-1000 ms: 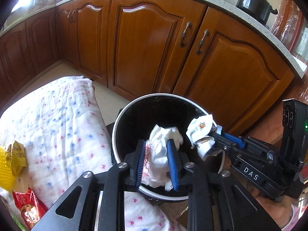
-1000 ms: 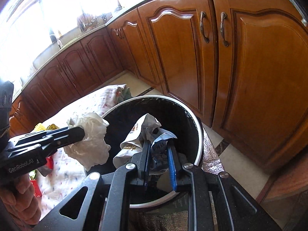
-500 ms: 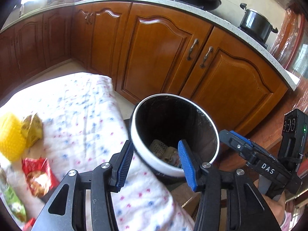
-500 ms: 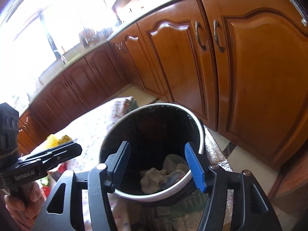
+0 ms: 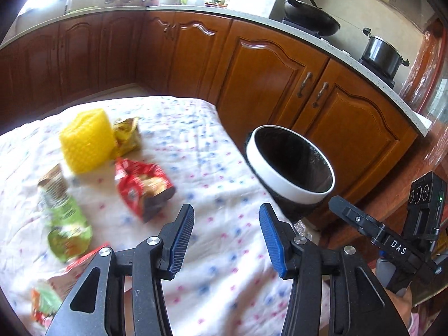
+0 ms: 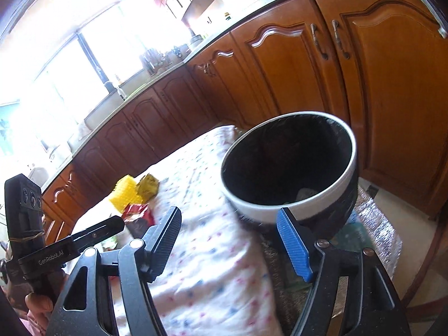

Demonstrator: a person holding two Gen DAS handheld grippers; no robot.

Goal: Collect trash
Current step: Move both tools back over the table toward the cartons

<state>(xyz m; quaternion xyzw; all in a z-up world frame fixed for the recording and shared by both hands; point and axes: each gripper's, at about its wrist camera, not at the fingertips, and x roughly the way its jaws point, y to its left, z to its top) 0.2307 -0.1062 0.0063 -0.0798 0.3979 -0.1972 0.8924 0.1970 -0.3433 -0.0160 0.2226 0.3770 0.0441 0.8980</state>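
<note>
Blurring wrappers [image 5: 144, 189] on cloth [image 5: 224, 240], bin [image 6: 288, 168] contents dim, left gripper [image 5: 226, 238] jaws empty, right gripper [image 6: 238, 240] jaws opening, empty.

Cabinets [image 5: 260, 84] glossy varnished wood, metal handles [image 5: 303, 84]; table cloth [image 5: 224, 238] soft printed cotton, creased; bin [image 5: 291, 165] smooth glossy white rim, black plastic liner; red wrapper [image 5: 142, 187] shiny crinkled foil; yellow block [image 5: 85, 142] bubbly plastic; left tongs [image 5: 226, 235] matt black plastic, ribbed blue rubber pads [image 5: 270, 238]; pot [image 5: 382, 54] dark polished metal.

Wood cabinets [image 5: 263, 84], wok [image 5: 310, 18] & pot [image 5: 382, 54] on counter, floral cloth [image 5: 218, 252].
</note>
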